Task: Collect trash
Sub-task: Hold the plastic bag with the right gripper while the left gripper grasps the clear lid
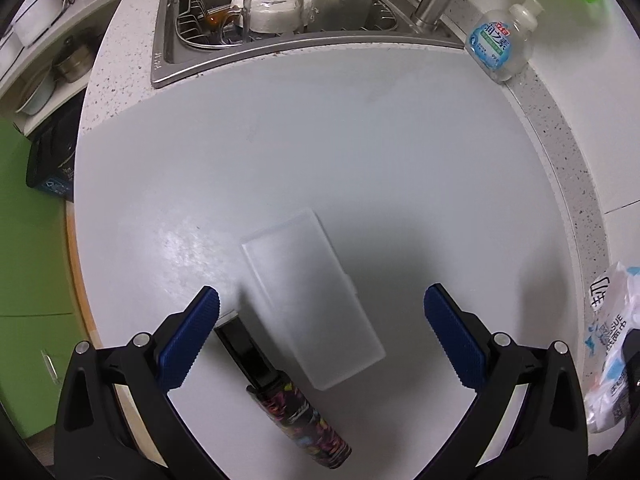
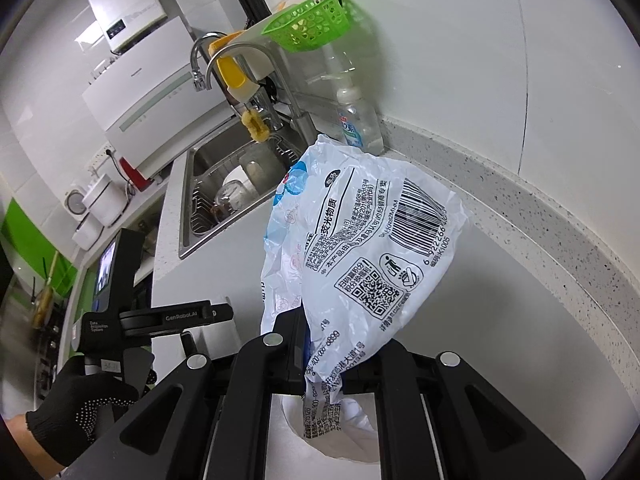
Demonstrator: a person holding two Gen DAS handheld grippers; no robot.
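Trash on this counter (image 1: 360,152) comes in three pieces. Nearest, in the left wrist view, a lighter (image 1: 288,396) with a colourful printed body lies between the blue pads of the left gripper (image 1: 322,326), whose jaws stand wide with nothing in them. Just beyond and touching it lies a clear plastic box (image 1: 310,300). Both have their long axes running from near right to far left, slanting across the gap between the pads, so I judge the left tongs need a twist before closing on either. The right gripper (image 2: 324,364) is clamped tight on a crumpled white plastic bag (image 2: 360,240), held up off the counter to the right. Farther off stand the sink (image 1: 168,52) and a soap bottle (image 1: 500,46).
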